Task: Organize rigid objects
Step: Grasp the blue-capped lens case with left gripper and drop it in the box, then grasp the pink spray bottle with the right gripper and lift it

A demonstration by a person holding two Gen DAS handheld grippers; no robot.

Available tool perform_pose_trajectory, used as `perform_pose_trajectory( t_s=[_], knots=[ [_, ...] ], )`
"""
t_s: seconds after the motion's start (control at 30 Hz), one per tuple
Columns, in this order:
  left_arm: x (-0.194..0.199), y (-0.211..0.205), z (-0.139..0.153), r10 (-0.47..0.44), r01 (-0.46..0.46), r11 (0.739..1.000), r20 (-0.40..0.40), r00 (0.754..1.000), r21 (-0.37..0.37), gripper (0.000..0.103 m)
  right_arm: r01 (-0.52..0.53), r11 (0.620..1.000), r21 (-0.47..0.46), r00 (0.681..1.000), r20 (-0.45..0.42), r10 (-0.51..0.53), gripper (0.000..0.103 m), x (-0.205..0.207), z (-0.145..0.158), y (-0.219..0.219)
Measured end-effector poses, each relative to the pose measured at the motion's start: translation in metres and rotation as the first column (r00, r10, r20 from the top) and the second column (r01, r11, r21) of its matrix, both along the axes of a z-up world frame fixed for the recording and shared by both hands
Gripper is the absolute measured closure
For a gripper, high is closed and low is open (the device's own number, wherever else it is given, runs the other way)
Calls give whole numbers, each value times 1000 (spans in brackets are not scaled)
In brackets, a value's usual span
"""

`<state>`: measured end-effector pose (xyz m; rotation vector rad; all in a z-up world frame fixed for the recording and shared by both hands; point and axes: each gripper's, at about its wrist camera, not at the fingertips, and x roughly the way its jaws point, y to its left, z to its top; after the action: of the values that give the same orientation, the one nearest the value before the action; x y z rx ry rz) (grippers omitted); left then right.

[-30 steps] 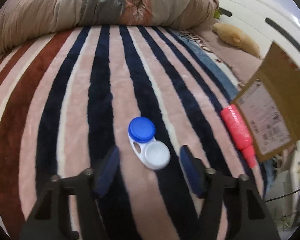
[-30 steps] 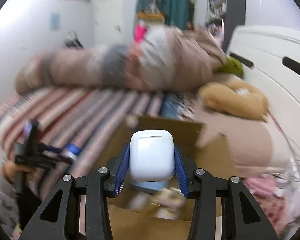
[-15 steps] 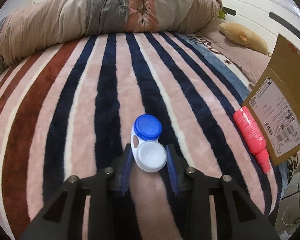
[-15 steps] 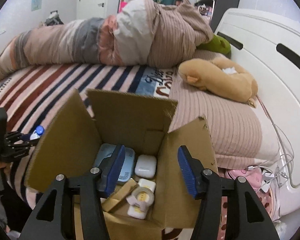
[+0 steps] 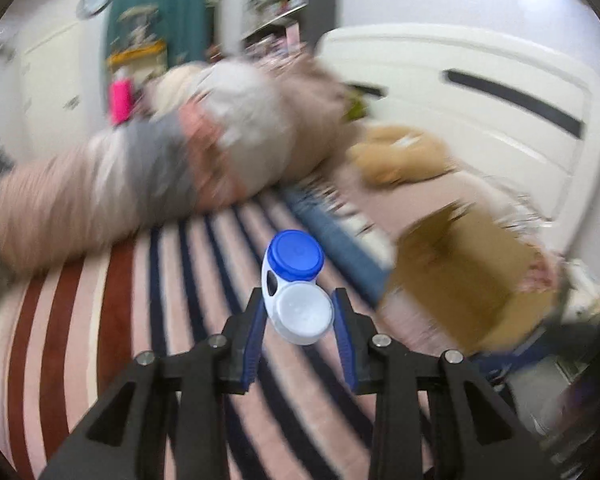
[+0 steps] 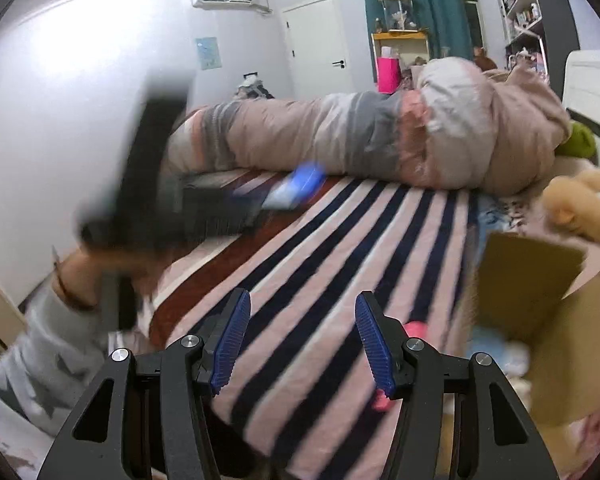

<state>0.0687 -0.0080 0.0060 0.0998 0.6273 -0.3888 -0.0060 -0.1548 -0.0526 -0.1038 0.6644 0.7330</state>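
Observation:
My left gripper is shut on a contact lens case with one blue cap and one white cap, held in the air above the striped blanket. The same case shows blurred in the right wrist view, held by the other gripper's dark body. My right gripper is open and empty above the blanket, left of the open cardboard box. The box also shows at the right of the left wrist view. A pink tube lies by the box, partly hidden behind my right finger.
A striped plush blanket covers the bed. A rolled quilt lies across the far side. A tan plush toy sits near the white headboard. The person's arm is at the left.
My left gripper lifted the lens case off the blanket and swung toward the box. My right gripper, open after leaving the white earbud case in the box, moved left away from it.

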Motion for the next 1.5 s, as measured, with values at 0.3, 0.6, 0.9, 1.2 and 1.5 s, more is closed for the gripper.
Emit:
perform_pose_trajectory(
  t_s=[0.3,0.6,0.9,1.2,1.5],
  knots=[
    [20,-137,46,-390,390,921,-65,919,-17,73,348,900,-262,937,67,-342,52,29,-109,35],
    [50,-199,-5,-446,464,886,-253,859,13,73,411,769,-489,909,154,-388,56,74,-165,41],
    [53,-182,-10,-424,432,902,-252,870,-26,54,440,726,-528,895,196,-400,76,87,-183,44],
    [47,-136,4,-369,365,929,-222,902,-62,48,239,925,-295,962,-60,-268,75,82,-162,34],
    [45,-104,1,-324,315,946,-219,920,-75,46,172,953,-249,978,-70,-195,76,56,-143,33]
  ],
)
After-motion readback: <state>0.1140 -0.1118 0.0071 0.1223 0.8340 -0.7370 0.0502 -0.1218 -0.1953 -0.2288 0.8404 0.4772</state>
